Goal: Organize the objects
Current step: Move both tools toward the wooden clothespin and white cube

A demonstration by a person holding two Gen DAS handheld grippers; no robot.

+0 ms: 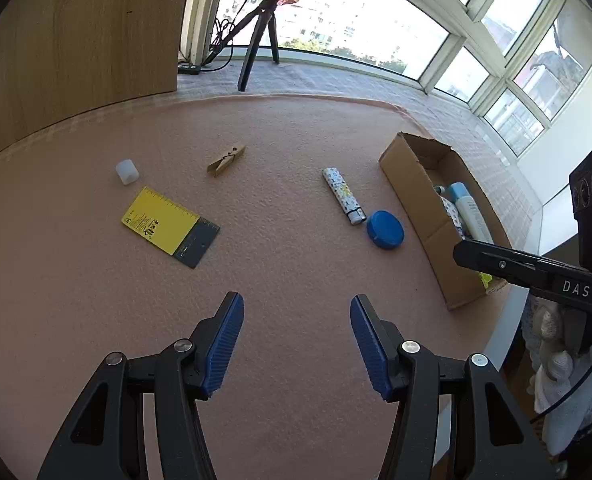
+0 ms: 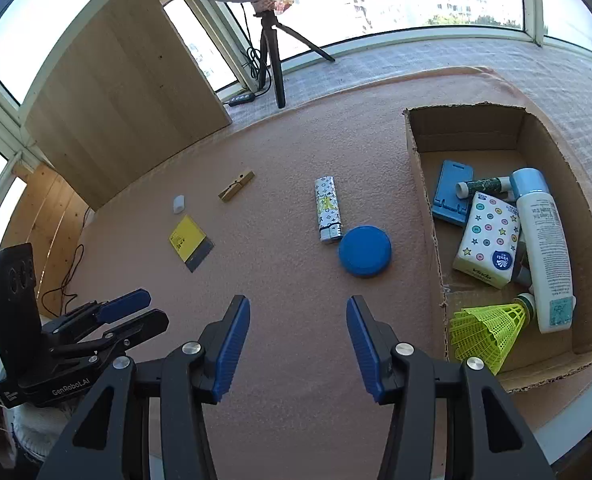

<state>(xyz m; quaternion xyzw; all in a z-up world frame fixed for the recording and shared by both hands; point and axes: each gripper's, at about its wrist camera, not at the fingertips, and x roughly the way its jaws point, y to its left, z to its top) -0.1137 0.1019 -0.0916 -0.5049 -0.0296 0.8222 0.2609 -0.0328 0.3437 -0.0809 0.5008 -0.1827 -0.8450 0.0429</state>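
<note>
On the pink mat lie a patterned lighter (image 1: pixel 344 195) (image 2: pixel 328 210), a blue round lid (image 1: pixel 385 229) (image 2: pixel 364 252), a wooden clothespin (image 1: pixel 226 159) (image 2: pixel 236 186), a yellow card ruler (image 1: pixel 169 225) (image 2: pixel 189 241) and a small white cap (image 1: pixel 127 171) (image 2: pixel 178 203). A cardboard box (image 1: pixel 420 208) (image 2: pixel 424 184) at the right holds a white bottle (image 2: pixel 544 252), a tissue pack (image 2: pixel 488 244), a blue holder (image 2: pixel 452 192) and a yellow shuttlecock (image 2: pixel 484 330). My left gripper (image 1: pixel 297 344) hangs open and empty above the near mat. My right gripper (image 2: pixel 298 346) is open and empty too, short of the blue lid.
A black tripod (image 1: pixel 255 40) (image 2: pixel 273 60) with a ring light stands on the window ledge beside a wooden board (image 1: pixel 75 40) (image 2: pixel 123 92). The right gripper's body (image 1: pixel 536 272) crosses the box's near end. The mat's front edge runs close below the box.
</note>
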